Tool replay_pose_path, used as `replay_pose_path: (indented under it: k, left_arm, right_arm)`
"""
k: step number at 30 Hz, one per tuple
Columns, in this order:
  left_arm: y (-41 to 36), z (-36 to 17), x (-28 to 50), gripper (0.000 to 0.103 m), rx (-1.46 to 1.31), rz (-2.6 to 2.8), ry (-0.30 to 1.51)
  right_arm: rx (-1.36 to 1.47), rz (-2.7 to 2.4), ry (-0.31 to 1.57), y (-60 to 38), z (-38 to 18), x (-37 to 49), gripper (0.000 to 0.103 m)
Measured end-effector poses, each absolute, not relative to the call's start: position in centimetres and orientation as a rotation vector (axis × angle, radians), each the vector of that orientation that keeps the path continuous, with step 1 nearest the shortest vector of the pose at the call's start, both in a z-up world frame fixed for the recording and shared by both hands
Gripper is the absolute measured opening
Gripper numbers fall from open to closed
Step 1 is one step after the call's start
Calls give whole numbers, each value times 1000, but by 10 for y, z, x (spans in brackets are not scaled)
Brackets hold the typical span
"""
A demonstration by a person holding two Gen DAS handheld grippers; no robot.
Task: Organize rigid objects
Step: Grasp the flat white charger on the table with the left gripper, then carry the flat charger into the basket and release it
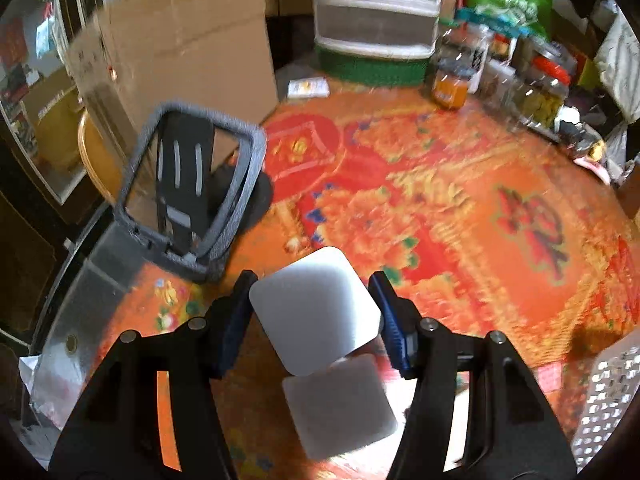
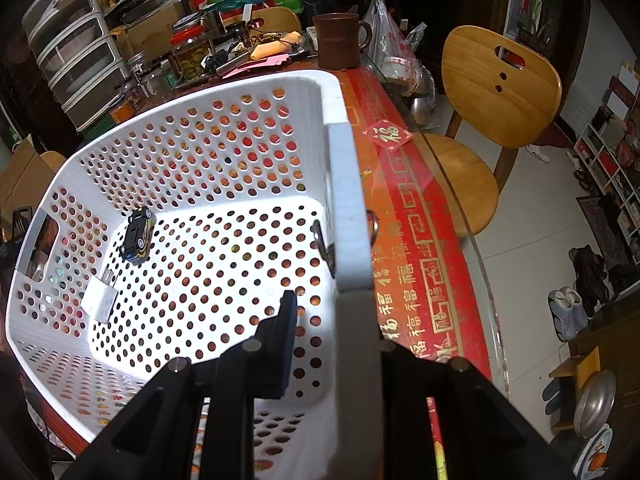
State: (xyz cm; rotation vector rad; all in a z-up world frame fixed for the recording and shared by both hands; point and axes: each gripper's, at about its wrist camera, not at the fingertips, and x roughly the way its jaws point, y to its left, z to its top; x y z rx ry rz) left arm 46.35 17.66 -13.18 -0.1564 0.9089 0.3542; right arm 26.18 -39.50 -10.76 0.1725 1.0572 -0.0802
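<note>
My left gripper (image 1: 312, 300) is shut on a white rounded-square block (image 1: 314, 312) and holds it above the orange patterned tablecloth (image 1: 460, 208); its reflection or shadow shows below it. A dark phone stand (image 1: 184, 184) stands on the table to the left. My right gripper (image 2: 332, 308) is shut on the right rim of a white perforated basket (image 2: 344, 200); the rim hides the right finger. In the basket lie a small black and yellow toy car (image 2: 137, 236) and a white plug adapter (image 2: 100, 298). The basket's corner shows in the left wrist view (image 1: 604, 392).
Cardboard sheets (image 1: 188, 52), a clear drawer unit (image 1: 376, 12) and several jars (image 1: 540, 84) line the table's far side. A brown mug (image 2: 340, 42) stands behind the basket. A wooden chair (image 2: 500, 96) stands at the table's glass edge (image 2: 472, 248).
</note>
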Motion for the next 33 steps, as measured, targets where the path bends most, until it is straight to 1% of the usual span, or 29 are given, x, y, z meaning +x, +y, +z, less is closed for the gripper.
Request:
replay_pose_path:
  k: [6,11,17,25,33]
  left_arm:
    - [129,-79,443,55,-110,210,809]
    - [71,-37,413,55,-59,85,748]
    - [1,-5,382,55,23,-27,721]
    - [-81,11,350,55,98,-162,733]
    - [-141,-11,346,55,159,-263,793]
  right_arm:
    - [173,-79,1059,-395,-107,262,20]
    - [172,-78,1059,-394,-107,262,21]
    - [174,-78,1058,-394,-107,261,21]
    - [175,-78,1058,-394,-107,261,21]
    - [178,-77,1058,-394,-107,261,22]
